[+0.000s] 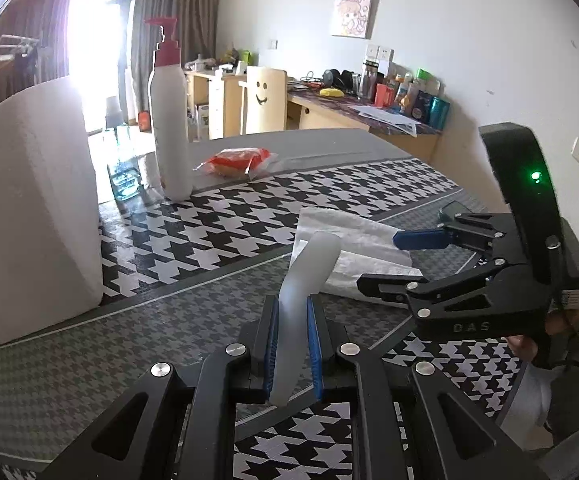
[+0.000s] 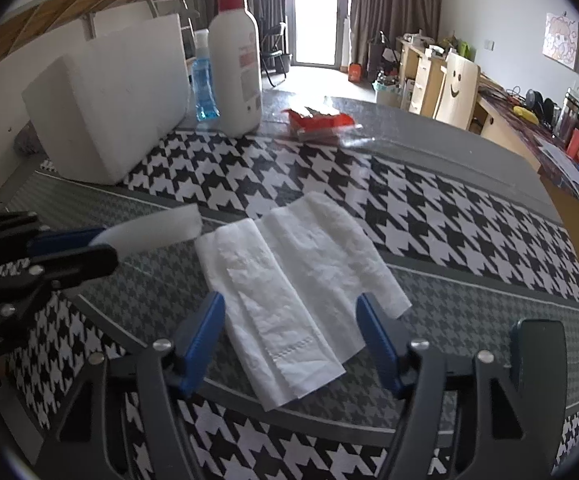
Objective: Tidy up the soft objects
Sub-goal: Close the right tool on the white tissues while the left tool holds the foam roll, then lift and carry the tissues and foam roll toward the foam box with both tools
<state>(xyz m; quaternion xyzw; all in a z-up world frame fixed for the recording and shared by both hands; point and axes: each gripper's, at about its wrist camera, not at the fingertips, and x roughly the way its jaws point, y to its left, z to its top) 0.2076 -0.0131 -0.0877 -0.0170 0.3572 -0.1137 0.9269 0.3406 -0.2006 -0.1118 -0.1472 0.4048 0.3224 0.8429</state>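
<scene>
One soft piece already in hand: white sponge strip clamped between the blue pads of the left hand-held gripper, held above the houndstooth tabletop. Folded paper towel lying flat and loose on the tabletop, straddled by the right hand-held gripper, jaws apart, pads clear of the sheet, nothing gripped. Probably early going: towel not yet picked up, big white foam block by the lotion pump bottle untouched.

bare cloth right of tissue; foam block (bottle too) behind
</scene>
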